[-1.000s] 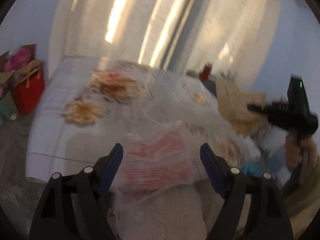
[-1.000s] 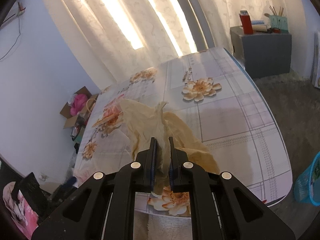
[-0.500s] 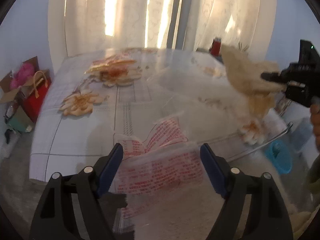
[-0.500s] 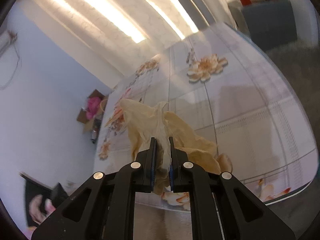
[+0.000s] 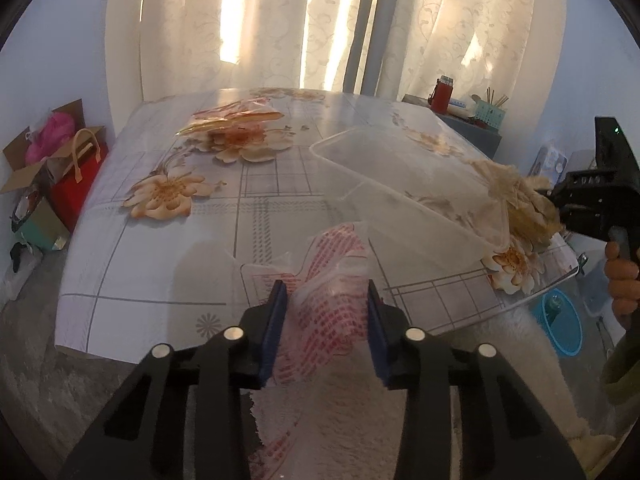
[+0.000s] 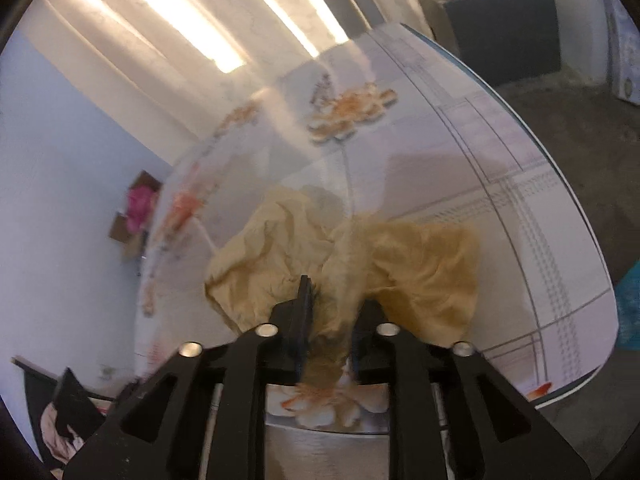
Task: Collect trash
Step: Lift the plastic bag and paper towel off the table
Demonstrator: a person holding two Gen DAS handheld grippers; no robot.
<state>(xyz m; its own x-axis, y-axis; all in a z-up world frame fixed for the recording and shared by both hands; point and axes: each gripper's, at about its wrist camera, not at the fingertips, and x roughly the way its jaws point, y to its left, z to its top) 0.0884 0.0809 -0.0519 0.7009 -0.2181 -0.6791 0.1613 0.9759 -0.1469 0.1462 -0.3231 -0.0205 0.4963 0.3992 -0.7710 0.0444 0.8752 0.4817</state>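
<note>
Two grippers were seen at a table (image 5: 168,264) covered with a flowered cloth. The left gripper (image 5: 326,298) was held at the near edge of the table, and its jaws were closing. A thin clear plastic bag with red print (image 5: 330,280) was lying between the blue pads (image 5: 277,320), bunched up there and hanging down over the near edge. The pads were seen at both sides of the bag, but whether they already pressed on it could not be told.

The right gripper (image 6: 328,320) was held over the right part of the table, and its jaws were opening. A crumpled yellowish paper (image 6: 280,248) was spread in front of it, and a twisted part of this paper was standing in the gap between the jaws. A gap was visible between the left pad and the paper; the right side was hidden by the paper. This view was blurred.

In the left wrist view, a clear plastic container (image 5: 404,184) was seen on the right half of the table, just beside the printed bag. At the far side, a second bag with red print (image 5: 236,118) was lying. On the floor at the right, a blue basket (image 5: 562,322) was standing, close to the table edge. At the far left, a red bag (image 5: 78,184) and a cardboard box (image 5: 28,168) were standing by the wall.
</note>
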